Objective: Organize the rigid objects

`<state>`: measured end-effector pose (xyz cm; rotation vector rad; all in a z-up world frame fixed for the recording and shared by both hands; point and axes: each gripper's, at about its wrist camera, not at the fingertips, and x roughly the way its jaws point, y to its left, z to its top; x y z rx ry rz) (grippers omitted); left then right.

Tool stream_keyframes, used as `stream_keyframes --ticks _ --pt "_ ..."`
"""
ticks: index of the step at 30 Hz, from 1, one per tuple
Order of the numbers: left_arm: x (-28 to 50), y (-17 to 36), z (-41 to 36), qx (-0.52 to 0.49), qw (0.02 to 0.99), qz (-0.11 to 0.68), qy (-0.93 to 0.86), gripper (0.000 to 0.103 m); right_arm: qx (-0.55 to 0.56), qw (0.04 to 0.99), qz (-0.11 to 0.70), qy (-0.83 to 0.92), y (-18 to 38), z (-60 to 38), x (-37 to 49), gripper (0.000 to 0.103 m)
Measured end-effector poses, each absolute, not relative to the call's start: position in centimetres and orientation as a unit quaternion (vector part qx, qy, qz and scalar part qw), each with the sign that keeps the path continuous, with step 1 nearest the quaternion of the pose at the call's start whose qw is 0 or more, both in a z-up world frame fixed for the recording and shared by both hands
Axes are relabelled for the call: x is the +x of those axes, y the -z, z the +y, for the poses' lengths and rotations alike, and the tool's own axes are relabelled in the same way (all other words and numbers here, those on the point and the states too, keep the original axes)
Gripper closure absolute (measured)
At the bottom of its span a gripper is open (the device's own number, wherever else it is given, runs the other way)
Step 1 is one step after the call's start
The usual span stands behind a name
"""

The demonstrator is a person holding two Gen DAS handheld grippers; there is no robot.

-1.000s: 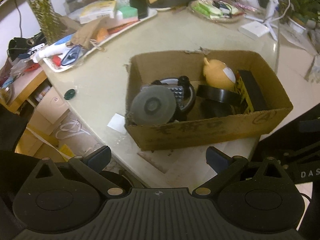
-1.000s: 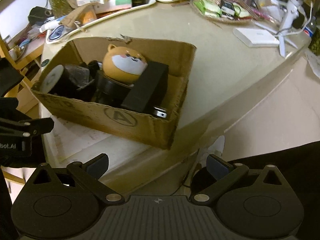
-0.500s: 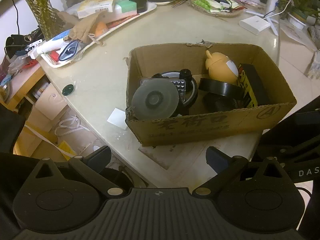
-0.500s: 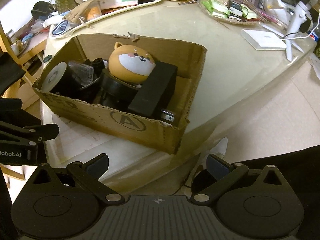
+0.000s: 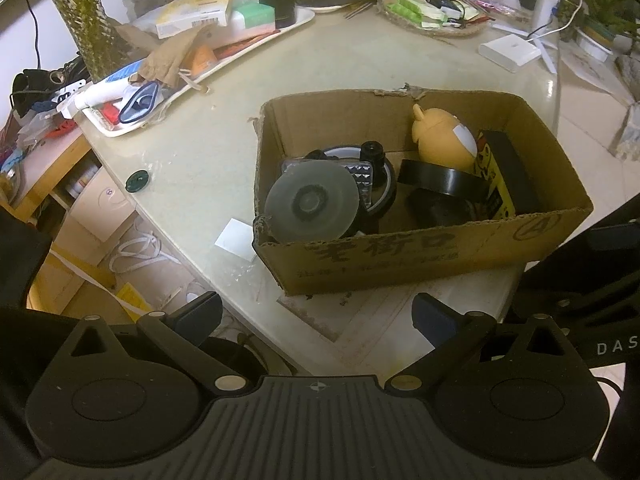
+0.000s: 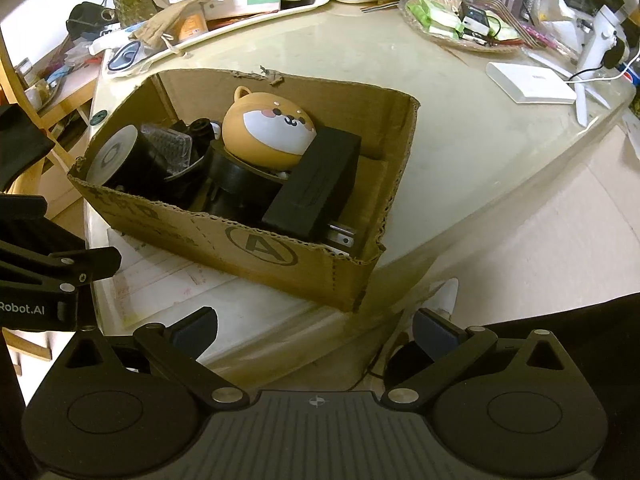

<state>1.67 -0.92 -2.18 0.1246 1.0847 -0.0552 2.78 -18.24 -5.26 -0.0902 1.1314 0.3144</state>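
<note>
One cardboard box (image 5: 420, 256) lies lengthwise along the table's (image 5: 208, 160) near edge, holding one dog figurine (image 6: 268, 126) facing right; both grippers' fingers (image 5: 200, 312) (image 6: 434, 326) spread, empty.

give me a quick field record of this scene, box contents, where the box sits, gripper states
container: cardboard box, open top, on the table near its edge
contents: orange dog-face toy, black block, black tape roll, grey disc
toy position: resting on black items, beside the block
left gripper: open, empty, short of the box
right gripper: open, empty, short of the box
surroundings: cluttered white tray, white flat box
</note>
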Motion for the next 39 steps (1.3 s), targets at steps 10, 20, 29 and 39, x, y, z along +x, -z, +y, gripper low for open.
stream_keyframes --ticks 10,20,29,39 --pt "1.62 2.24 -0.92 0.061 0.854 0.517 0.027 0.0 -0.044 0.832 0.533 -0.148 5.33 -18.18 2.82 0.0" --pt "1.64 2.88 -1.4 0.082 0.843 0.531 0.028 0.0 -0.053 0.834 0.533 -0.137 5.48 -18.0 2.84 0.0" --pt "1.63 2.99 -1.6 0.088 0.841 0.533 0.031 0.0 -0.06 0.833 0.534 -0.135 5.58 -17.81 2.82 0.0" --pt "1.61 3.04 -1.65 0.093 0.839 0.536 0.032 0.0 -0.059 0.832 0.535 -0.135 5.57 -17.81 2.86 0.0"
